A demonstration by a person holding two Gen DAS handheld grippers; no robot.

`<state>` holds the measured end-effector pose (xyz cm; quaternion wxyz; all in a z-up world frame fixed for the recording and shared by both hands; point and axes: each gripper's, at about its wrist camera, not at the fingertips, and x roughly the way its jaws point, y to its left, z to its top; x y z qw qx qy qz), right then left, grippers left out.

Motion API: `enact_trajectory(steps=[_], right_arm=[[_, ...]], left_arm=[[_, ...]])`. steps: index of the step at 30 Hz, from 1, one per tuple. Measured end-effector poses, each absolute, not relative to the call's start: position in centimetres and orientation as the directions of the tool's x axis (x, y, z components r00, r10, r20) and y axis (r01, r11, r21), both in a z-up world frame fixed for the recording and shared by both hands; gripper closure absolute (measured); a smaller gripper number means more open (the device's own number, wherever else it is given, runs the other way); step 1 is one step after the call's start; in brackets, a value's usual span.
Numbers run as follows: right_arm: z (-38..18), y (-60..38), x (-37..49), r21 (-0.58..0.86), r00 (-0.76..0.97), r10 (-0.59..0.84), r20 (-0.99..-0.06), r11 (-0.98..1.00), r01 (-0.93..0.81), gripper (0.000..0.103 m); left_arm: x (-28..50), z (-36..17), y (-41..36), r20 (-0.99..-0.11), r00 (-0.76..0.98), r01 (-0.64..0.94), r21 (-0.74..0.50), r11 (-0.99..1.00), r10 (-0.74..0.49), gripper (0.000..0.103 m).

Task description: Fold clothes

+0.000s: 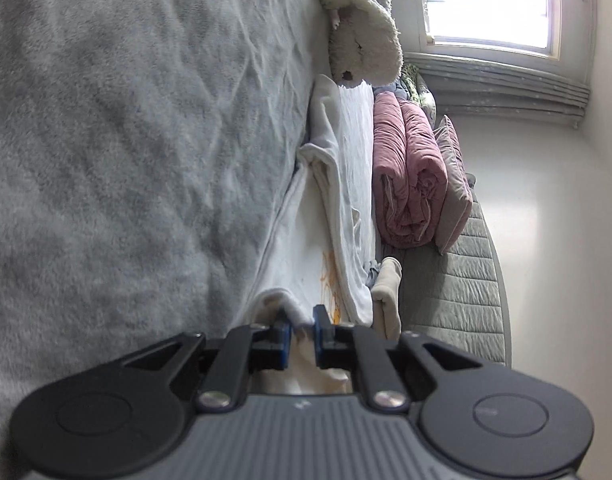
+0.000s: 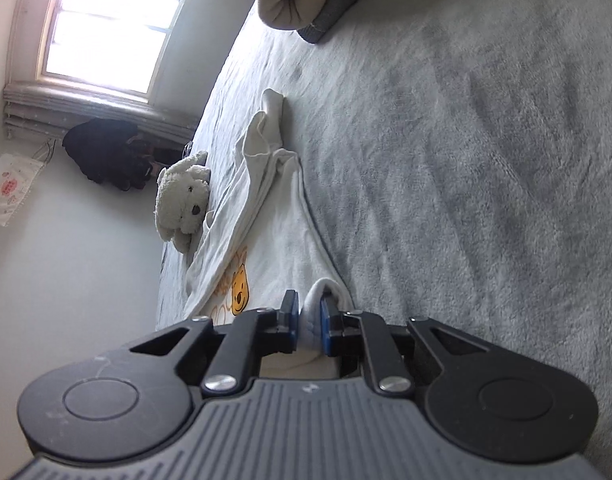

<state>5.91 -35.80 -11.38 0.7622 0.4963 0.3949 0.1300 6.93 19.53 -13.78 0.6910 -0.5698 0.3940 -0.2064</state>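
Note:
A white shirt with an orange bear print lies stretched on the grey fleece bed cover. My left gripper is shut on one edge of the shirt, with cloth pinched between its blue pads. In the right wrist view the same shirt shows its bear print and a loose sleeve at the far end. My right gripper is shut on a bunched fold of the shirt's edge, low over the bed cover.
A white plush dog sits at the shirt's far end and also shows in the right wrist view. A rolled pink quilt, a grey pillow and a quilted headboard lie beyond. A window and a dark bag stand behind.

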Motion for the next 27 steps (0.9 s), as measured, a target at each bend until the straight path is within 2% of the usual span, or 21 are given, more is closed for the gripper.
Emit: enact_trajectory(steps=[1,6,7,8,9,12,19,22,27], right_arm=[[-11.2,-35.9,6.0,0.862,0.653,0.593,-0.471,0.467,0.197,0.085],[-9.4,-36.2,6.0,0.883,0.705,0.580,-0.408,0.448,0.143,0.080],[-9.3,-36.4,6.0,0.884,0.717,0.569,-0.403,0.444,0.144,0.073],[-9.0,-36.6,6.0,0.878,0.736,0.544,-0.403,0.455,0.145,0.063],[-8.8,-36.8,5.9,0.872,0.753,0.519,-0.404,0.466,0.146,0.060],[-8.0,-36.6,6.2,0.820,0.766,0.459,-0.451,0.553,0.151,0.059],[-6.8,-33.1,5.9,0.590,0.759,0.339,-0.556,0.804,0.072,0.059],[-6.8,-31.2,5.9,0.450,0.766,0.264,-0.586,0.892,0.037,0.059],[-7.0,-28.2,5.3,0.211,0.799,0.149,-0.583,0.977,-0.028,0.059]], left_arm=[[7.1,-13.4,19.6,-0.311,0.613,-0.154,-0.948,0.277,-0.726,0.091],[7.2,-12.0,20.1,-0.298,0.703,-0.134,-0.947,0.291,-0.646,0.080],[7.1,-11.8,20.3,-0.301,0.721,-0.134,-0.944,0.300,-0.624,0.077],[7.1,-11.5,20.4,-0.310,0.735,-0.129,-0.937,0.323,-0.604,0.075],[7.1,-11.0,20.2,-0.325,0.740,-0.120,-0.925,0.360,-0.589,0.073],[7.2,-9.7,19.2,-0.385,0.740,-0.090,-0.869,0.486,-0.551,0.069],[7.0,-8.4,16.9,-0.526,0.729,-0.015,-0.652,0.758,-0.439,0.069],[6.6,-7.9,15.6,-0.554,0.740,0.027,-0.541,0.841,-0.380,0.069],[5.5,-7.4,12.9,-0.579,0.767,0.096,-0.322,0.942,-0.276,0.072]])
